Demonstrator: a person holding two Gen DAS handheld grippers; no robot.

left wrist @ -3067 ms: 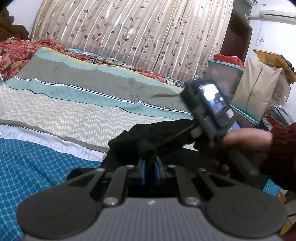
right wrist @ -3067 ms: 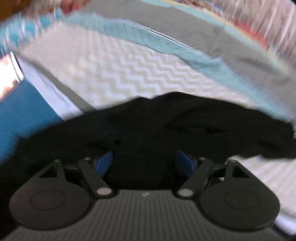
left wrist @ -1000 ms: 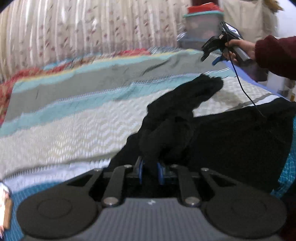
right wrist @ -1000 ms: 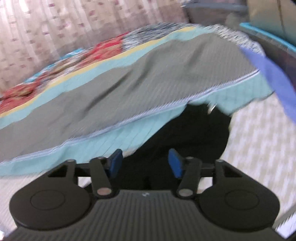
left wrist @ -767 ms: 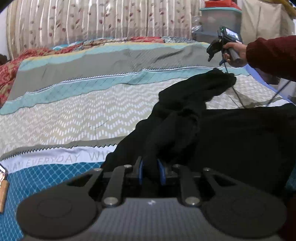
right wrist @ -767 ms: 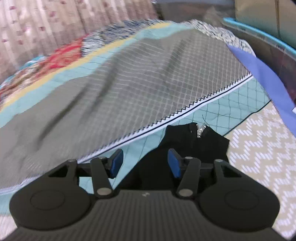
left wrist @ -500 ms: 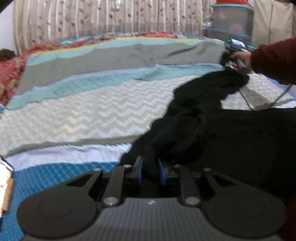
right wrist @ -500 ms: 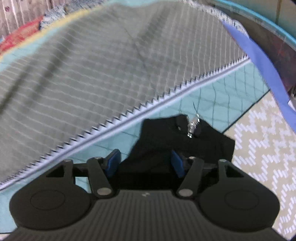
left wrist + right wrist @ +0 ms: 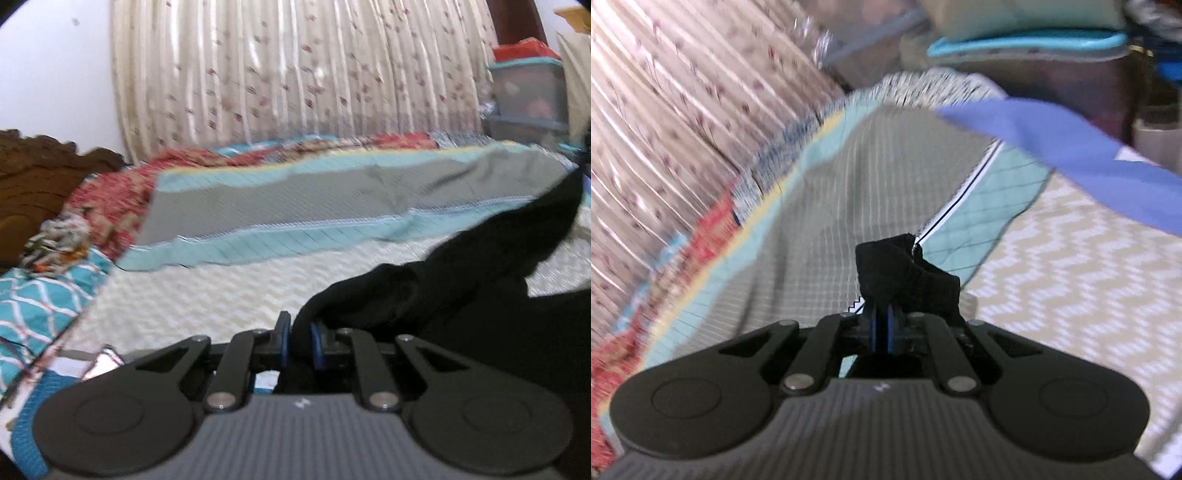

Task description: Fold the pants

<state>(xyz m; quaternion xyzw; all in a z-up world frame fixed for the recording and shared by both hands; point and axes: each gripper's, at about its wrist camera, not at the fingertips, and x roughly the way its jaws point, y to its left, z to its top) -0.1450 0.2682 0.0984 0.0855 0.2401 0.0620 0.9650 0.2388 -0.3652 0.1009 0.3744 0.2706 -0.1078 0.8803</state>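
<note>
Black pants (image 9: 461,295) hang gathered between two hand-held grippers above a bed (image 9: 229,291) spread with a striped, zigzag-patterned cover, a pale flowered curtain (image 9: 295,74) behind it. No fold shows yet: the cloth is bunched and lifted, not laid flat, so the work looks to be at its opening stage, with spreading, smoothing and every fold left to do.

The left gripper (image 9: 298,341) has its blue-padded fingers (image 9: 282,341) drawn in narrow, pinching a thick wad of the dark cloth, which runs up and away to the right edge of that view. The right gripper (image 9: 881,328) has its fingers nearly together on a small stiff corner of the pants (image 9: 905,269) (a glint of metal at the top of the corner may be a zip or button; too blurred to be sure). That corner is held above the grey and teal bands near the far side of the bed, close to a blue strip (image 9: 1071,147) that crosses the bed's right side.

Both views are smeared, so whether any part of the pants touches the bed cannot be told.
</note>
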